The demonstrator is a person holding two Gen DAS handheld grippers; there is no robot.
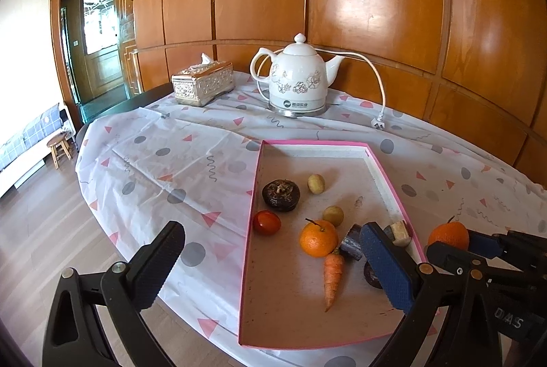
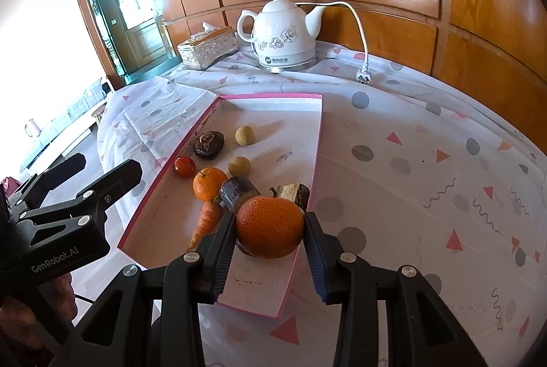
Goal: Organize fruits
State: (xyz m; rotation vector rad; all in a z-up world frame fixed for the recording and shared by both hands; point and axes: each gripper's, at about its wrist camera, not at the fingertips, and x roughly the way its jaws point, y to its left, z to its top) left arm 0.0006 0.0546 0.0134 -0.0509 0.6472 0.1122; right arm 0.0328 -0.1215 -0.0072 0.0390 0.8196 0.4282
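Oranges are our job: the right claw (image 2: pixel 270 232) pinches a big orange (image 2: pixel 270 226) between its two pads, up above the near end of the pink tray (image 2: pixel 318 134). We keep the squeeze soft and lower it slowly onto a bare spot, away from the carrot (image 2: pixel 207 221) and the smaller orange (image 2: pixel 209 184). Our left claw (image 1: pixel 270 267) is spread wide and holds nothing, so we keep it out of the way.

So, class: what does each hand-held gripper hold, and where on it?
The right hand-held gripper clamps an orange across its sides. The left hand-held gripper holds nothing.
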